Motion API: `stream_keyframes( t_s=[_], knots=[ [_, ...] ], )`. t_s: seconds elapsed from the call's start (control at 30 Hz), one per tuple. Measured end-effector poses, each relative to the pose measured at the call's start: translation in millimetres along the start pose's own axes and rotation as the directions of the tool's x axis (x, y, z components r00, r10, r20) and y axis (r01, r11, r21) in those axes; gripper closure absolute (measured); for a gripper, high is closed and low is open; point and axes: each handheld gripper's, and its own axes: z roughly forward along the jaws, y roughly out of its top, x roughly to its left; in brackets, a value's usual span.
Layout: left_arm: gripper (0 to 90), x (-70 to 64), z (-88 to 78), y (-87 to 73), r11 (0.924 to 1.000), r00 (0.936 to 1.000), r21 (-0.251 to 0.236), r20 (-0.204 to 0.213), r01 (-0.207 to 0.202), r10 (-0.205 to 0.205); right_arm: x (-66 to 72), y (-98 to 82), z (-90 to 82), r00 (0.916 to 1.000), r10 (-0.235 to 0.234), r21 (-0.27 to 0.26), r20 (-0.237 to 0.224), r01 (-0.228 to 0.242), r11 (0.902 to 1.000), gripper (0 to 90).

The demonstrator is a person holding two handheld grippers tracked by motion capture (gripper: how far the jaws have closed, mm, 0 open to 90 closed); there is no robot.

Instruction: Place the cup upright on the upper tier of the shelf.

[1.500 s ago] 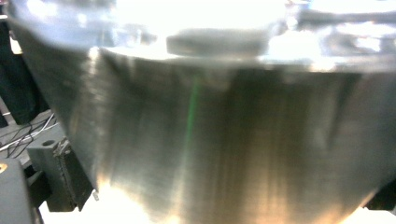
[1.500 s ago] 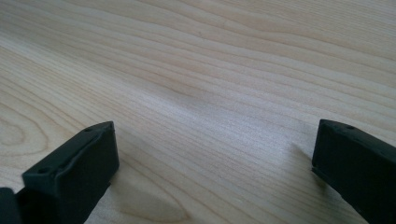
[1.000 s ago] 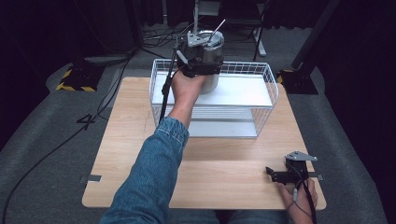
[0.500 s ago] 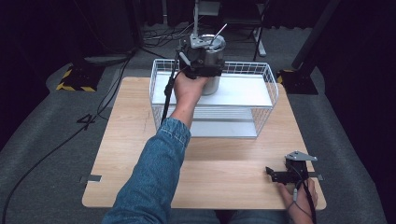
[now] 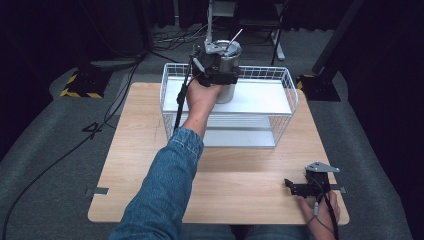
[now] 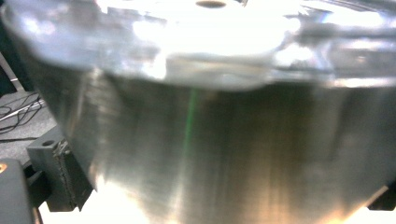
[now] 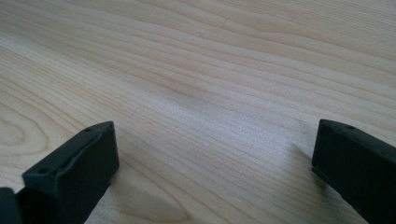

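Note:
A shiny metal pot (image 5: pixel 228 90) with a lid and a thin pink stick poking from its top stands at the back of the white wire basket (image 5: pixel 286 76), low over its white upper shelf (image 5: pixel 260 102). My left gripper (image 5: pixel 216 75) is shut around the pot's side, and the left gripper view has the pot's brushed wall (image 6: pixel 224 140) pressed up close. Whether the pot's base touches the shelf I cannot tell. My right gripper (image 5: pixel 292 187) rests on the wooden table (image 5: pixel 150 150) at the front right. It is open (image 7: pixel 215 158), with bare wood between its fingers.
The basket takes up the back middle of the table and has a lower white shelf (image 5: pixel 240 137) under the upper one. Cables and stand legs (image 5: pixel 275 45) lie on the grey floor behind the table. A black-and-yellow block (image 5: pixel 80 82) sits on the floor at back left.
The left gripper has carried the pot slightly down and nearer, closer to the basket's upper shelf. The right gripper has stayed where it was.

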Motion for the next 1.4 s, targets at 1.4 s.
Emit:
stream_keyframes(
  t_s=[1.4],
  knots=[
    [0.0, 4.5, -54.3, -4.4, 0.9928, 0.9987, -0.114, 0.029, -0.037, 0.041, 0.0, 0.0, 0.1, 1.0000, 0.001, 0.001, -0.001, -0.001, 1.0000, 0.7]
  ],
)
